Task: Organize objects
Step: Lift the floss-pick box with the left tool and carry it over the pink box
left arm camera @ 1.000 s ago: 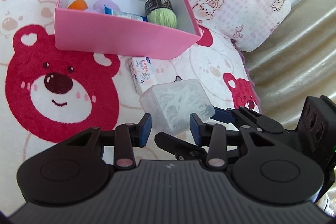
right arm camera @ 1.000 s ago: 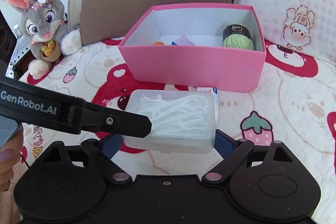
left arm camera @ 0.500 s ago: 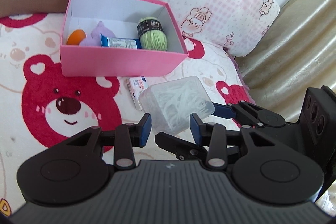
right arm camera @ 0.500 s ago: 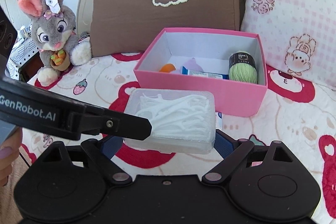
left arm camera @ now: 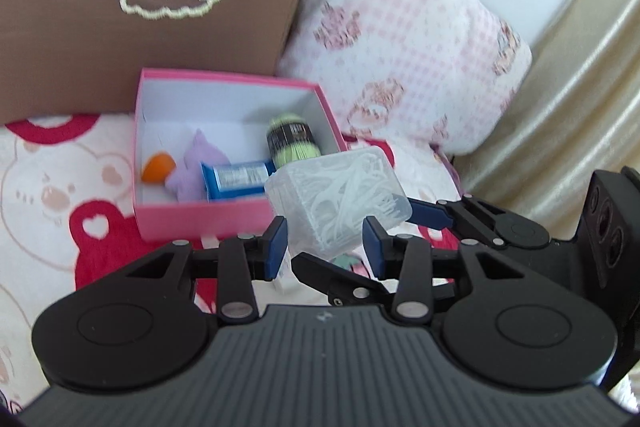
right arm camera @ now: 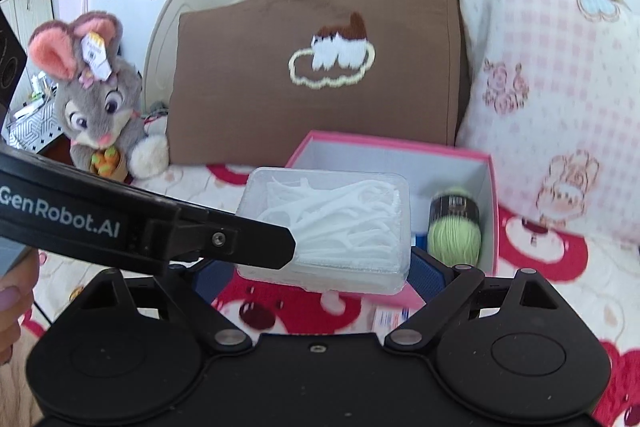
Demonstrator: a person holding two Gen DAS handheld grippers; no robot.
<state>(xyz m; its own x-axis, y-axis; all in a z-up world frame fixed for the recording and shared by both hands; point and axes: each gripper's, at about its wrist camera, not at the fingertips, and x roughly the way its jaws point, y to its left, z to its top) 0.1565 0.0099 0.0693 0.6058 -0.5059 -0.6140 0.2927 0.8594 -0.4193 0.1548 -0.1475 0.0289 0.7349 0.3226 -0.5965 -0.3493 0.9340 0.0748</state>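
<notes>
While the only writing I can actually read is "GenRobot.AI" on the left gripper point(right arm camera: 256, 247) finger crossing the right wrist view, the yarn band and blue wrapper are too blurry; the clear plastic box of white floss picks point(right arm camera: 332, 227) lies flat with its long axis running across between the blue pads of the right gripper point(right arm camera: 316, 277), which is clamped wide on its two ends; the left gripper's jaws are narrow with one corner of the box between them, can't tell if they pinch it; compared with a second ago the box is up off the bear-print blanket point(left arm camera: 48, 187) and now hangs at the front edge of the open pink cardboard box point(left arm camera: 200, 223).
</notes>
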